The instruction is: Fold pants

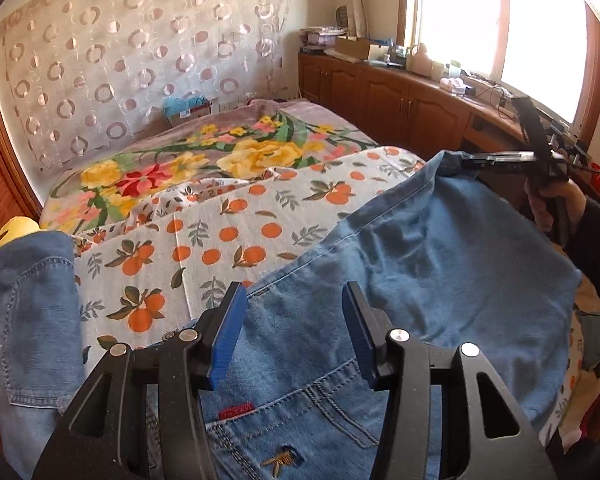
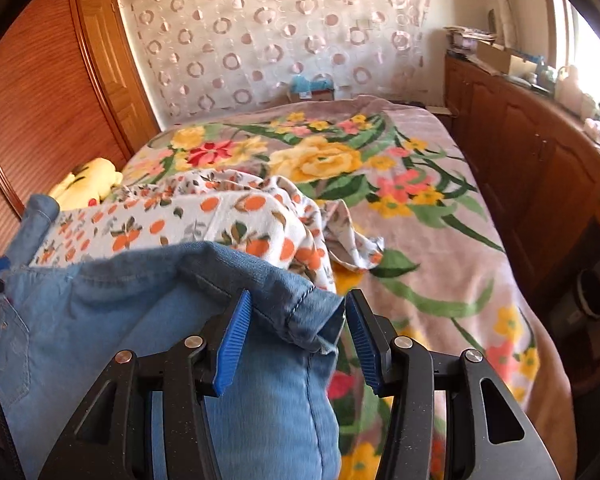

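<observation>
Blue jeans point(image 1: 440, 260) lie spread over the bed, with the back pocket and a red tag point(image 1: 236, 410) nearest in the left wrist view. My left gripper point(image 1: 296, 300) hovers open just above the waist part, nothing pinched between its blue pads. One denim leg point(image 1: 32, 300) hangs at the left edge. A hand point(image 1: 552, 204) holds my right gripper point(image 1: 480, 158) at the raised far corner of the jeans. In the right wrist view the stitched hem point(image 2: 300, 316) sits bunched between the jaws of the right gripper point(image 2: 298, 296); they stand apart and a small gap shows beside the right pad.
An orange-print sheet point(image 1: 220, 240) lies crumpled under the jeans on a floral blanket point(image 2: 380, 168). A yellow plush toy point(image 2: 88, 184) sits by the wooden wardrobe point(image 2: 40, 100) on the left. Low wooden cabinets point(image 1: 400, 92) with clutter run under the window on the right.
</observation>
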{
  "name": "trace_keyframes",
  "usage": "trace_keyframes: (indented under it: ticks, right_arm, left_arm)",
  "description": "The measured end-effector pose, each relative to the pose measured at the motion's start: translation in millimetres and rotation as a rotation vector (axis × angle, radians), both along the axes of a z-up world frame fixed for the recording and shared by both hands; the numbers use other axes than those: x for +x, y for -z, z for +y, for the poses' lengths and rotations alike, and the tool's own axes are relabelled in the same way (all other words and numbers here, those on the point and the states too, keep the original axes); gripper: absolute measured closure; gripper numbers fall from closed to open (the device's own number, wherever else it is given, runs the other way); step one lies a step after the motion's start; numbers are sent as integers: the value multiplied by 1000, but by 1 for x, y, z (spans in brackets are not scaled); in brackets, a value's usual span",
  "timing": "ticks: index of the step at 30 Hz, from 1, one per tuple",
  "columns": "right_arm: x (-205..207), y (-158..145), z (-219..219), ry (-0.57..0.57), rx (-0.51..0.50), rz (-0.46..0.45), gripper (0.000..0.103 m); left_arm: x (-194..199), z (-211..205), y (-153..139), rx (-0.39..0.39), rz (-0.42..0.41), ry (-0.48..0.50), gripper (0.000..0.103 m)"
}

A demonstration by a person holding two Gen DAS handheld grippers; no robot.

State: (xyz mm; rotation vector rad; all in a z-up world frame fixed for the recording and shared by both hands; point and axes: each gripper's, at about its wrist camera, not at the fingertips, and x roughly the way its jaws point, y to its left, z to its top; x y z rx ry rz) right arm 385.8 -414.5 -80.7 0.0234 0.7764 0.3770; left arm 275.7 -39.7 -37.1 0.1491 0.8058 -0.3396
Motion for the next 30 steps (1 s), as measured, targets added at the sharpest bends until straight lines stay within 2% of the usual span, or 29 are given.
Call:
trace_keyframes:
  ticks: [1, 2, 5, 8, 10, 11, 14, 16, 22, 26, 30]
  right_arm:
    - [8, -1, -1, -6, 0, 11, 59]
    - [15, -1, -2, -10, -1, 14, 85]
    - [29, -7, -7, -24, -15, -16, 89]
    - [46, -12, -18, 74, 13, -12, 92]
    - [56, -13, -18, 165, -35, -25, 91]
    - [58, -12, -20, 184, -28, -12, 84]
    - [46, -13, -23, 158, 39, 7, 79]
    - [23, -15, -23, 144, 37, -5, 78]
    - [-65, -9, -31, 109, 32, -19, 67]
    - [-124, -3, -42, 97, 38, -13, 65]
    - [-166, 2, -48, 100, 35, -6, 65]
  left_arm:
    - [2, 2, 5, -2, 10, -6, 52]
    - [4, 4, 8, -4, 18, -10, 52]
    - [4, 9, 15, -8, 29, -25, 52]
    - [4, 15, 19, -13, 35, -38, 52]
    - [1, 17, 20, -17, 35, -46, 52]
    - [-1, 18, 20, -20, 36, -47, 52]
    - [-9, 17, 18, -21, 25, -39, 52]
    - [-15, 18, 15, -24, 16, -34, 52]
    - [-38, 13, 6, -45, -6, -15, 52]
    - [-56, 8, 4, -65, -5, -9, 52]
    - [-72, -8, 6, -74, 7, 19, 51]
